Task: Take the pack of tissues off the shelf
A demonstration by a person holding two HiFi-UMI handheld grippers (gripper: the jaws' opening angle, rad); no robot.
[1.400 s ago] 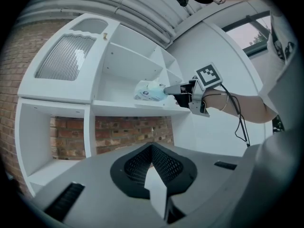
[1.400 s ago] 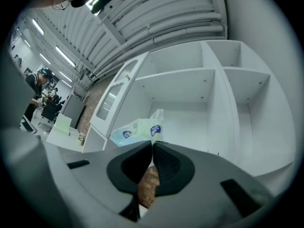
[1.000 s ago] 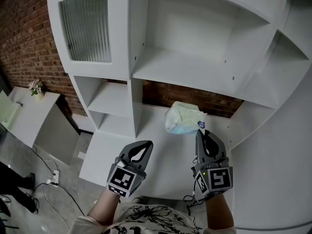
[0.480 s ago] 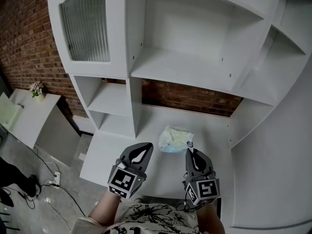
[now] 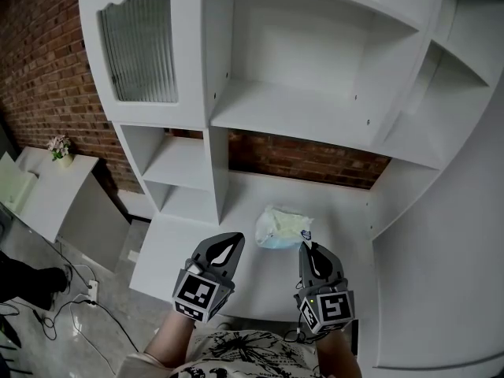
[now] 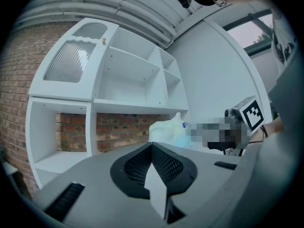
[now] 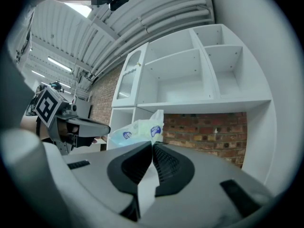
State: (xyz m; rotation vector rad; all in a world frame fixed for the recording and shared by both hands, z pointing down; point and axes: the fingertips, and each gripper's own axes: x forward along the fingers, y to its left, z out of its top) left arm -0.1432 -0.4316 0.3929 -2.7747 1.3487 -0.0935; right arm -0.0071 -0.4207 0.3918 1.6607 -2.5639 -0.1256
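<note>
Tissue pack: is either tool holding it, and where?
Yes: the right tool is shut on the pack of tissues, pinching the wrapper's edge at the end nearest the person. The left tool is shut on nothing.

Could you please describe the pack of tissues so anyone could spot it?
Find the white shelf unit against the brick wall. At its lower level, held by the right gripper, is the pack of tissues: the only soft, pale plastic bundle.
</note>
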